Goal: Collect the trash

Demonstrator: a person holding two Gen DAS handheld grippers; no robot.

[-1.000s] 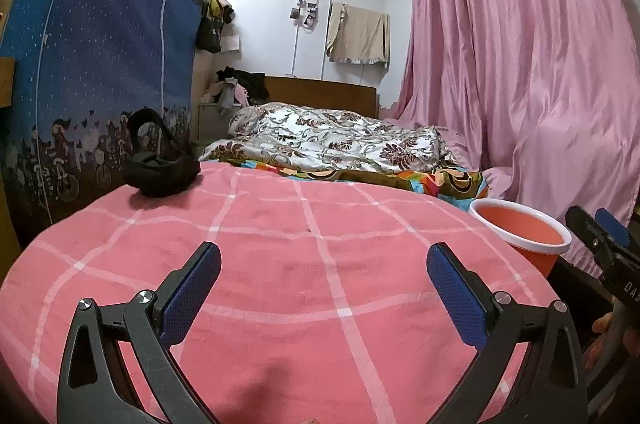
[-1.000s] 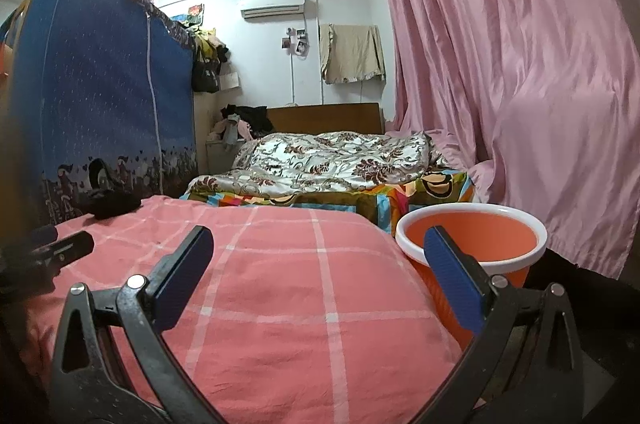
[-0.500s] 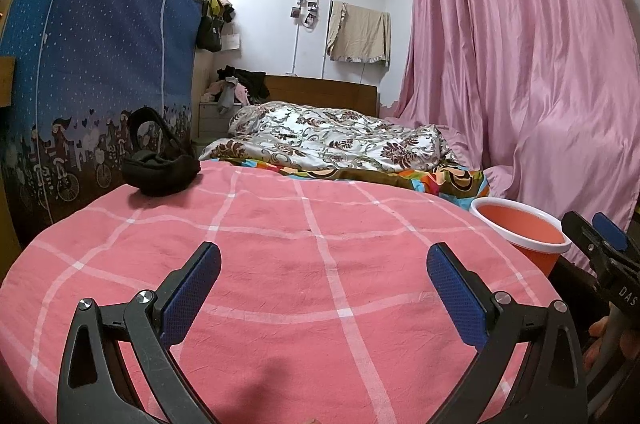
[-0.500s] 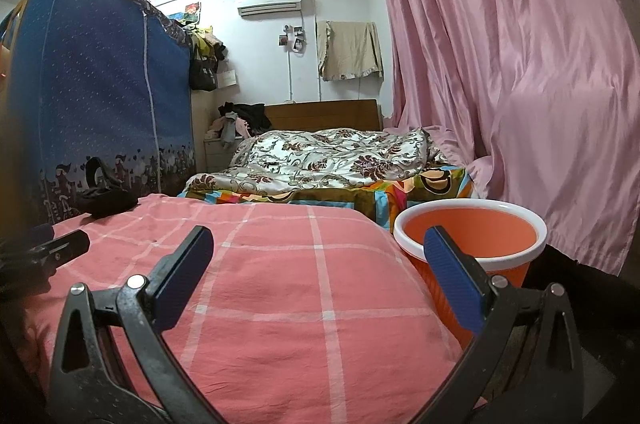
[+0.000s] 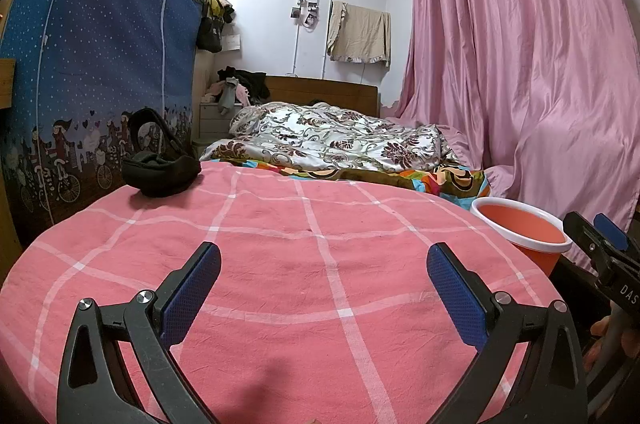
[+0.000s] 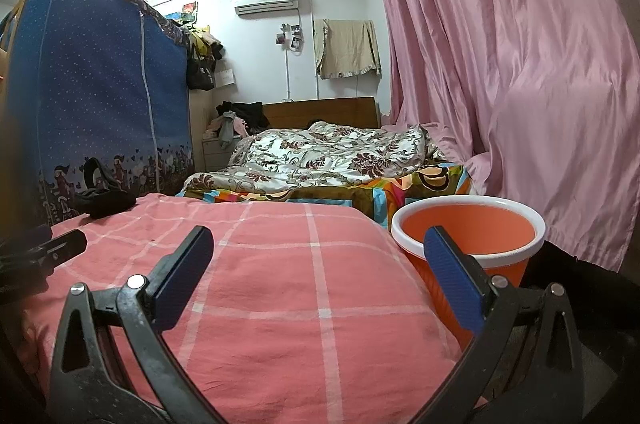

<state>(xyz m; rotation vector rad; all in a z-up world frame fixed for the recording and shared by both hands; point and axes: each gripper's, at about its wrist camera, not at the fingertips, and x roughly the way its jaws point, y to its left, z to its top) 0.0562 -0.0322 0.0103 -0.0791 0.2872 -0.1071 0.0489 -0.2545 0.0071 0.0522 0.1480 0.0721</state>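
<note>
An orange bin with a white rim [image 5: 524, 228] stands at the right edge of the pink checked table [image 5: 280, 264]; it also shows in the right wrist view [image 6: 468, 228]. A black strapped item [image 5: 158, 168] lies at the table's far left, also seen in the right wrist view [image 6: 102, 200]. My left gripper [image 5: 324, 284] is open and empty above the table's near part. My right gripper [image 6: 318, 264] is open and empty, low at the table's right side, its right finger in front of the bin. No loose trash shows on the cloth.
A blue wardrobe cover [image 5: 92, 64] stands at the left. A bed with a patterned quilt [image 5: 332, 140] lies behind the table. A pink curtain [image 5: 520, 64] hangs at the right, behind the bin. The right gripper shows at the left wrist view's right edge [image 5: 600, 248].
The right wrist view has shifted slightly, so the bin and the black item sit a little further left. The left gripper has hardly moved. Both grippers stay open.
</note>
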